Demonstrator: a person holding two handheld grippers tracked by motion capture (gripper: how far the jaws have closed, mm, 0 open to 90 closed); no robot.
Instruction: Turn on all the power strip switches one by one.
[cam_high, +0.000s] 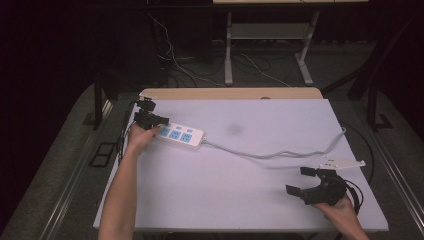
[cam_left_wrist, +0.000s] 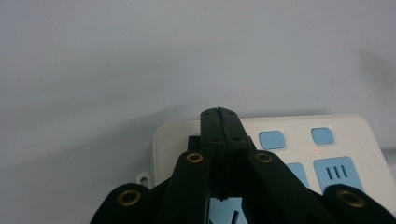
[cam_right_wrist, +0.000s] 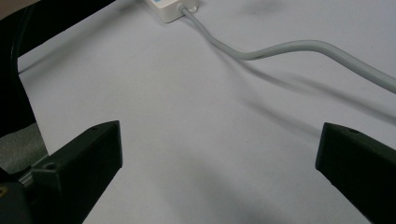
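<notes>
A white power strip (cam_high: 178, 134) with blue sockets lies at the table's left, its grey cable (cam_high: 280, 153) running off to the right. My left gripper (cam_high: 161, 121) is shut, its tips resting over the strip's left end. In the left gripper view the closed gripper (cam_left_wrist: 218, 113) points across the strip (cam_left_wrist: 359, 135) beside two blue buttons (cam_left_wrist: 272, 139), and a small red dot glows there. My right gripper (cam_high: 300, 181) stands wide open near the front right, nothing between its fingers (cam_right_wrist: 84, 156). The right gripper view has the cable (cam_right_wrist: 289, 49) and the strip's end (cam_right_wrist: 172, 10) ahead.
The white table top (cam_high: 240, 200) has a wooden strip along its far edge (cam_high: 230, 93). Beyond it stand a desk frame (cam_high: 229, 50) and loose cables on the dark floor. A faint grey smudge (cam_high: 234, 129) marks the table's middle.
</notes>
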